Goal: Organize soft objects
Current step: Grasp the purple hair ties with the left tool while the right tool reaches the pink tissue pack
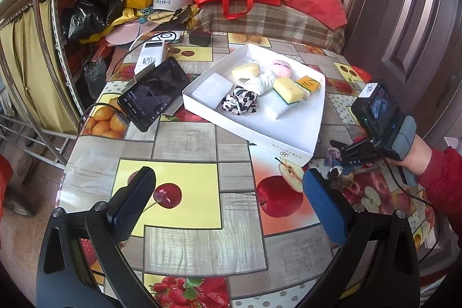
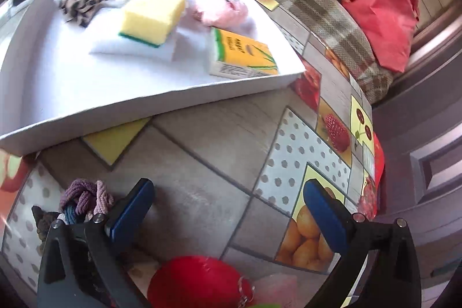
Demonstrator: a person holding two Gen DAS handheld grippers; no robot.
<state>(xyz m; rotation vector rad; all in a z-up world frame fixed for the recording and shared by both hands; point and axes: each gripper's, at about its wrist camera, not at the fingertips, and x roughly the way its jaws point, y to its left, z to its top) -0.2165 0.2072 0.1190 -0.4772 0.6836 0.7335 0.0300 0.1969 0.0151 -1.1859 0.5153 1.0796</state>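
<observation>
Scrunchies lie bunched on the table, just left of our right gripper, near the tray; red ball sits below it; both grippers gape wide, holding nothing, left over bare table; risk: we snag only one loop and drag the bunch.

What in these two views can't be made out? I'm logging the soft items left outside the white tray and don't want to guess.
- Red fluffy ball, right wrist view: cut off by the bottom edge.
- Pale pink item beside it: blurred and cropped, kind unclear.
- Hair ties: partly behind the right gripper finger; count uncertain.
- Same pile, left wrist view: hidden behind the right gripper and a left gripper finger.
</observation>
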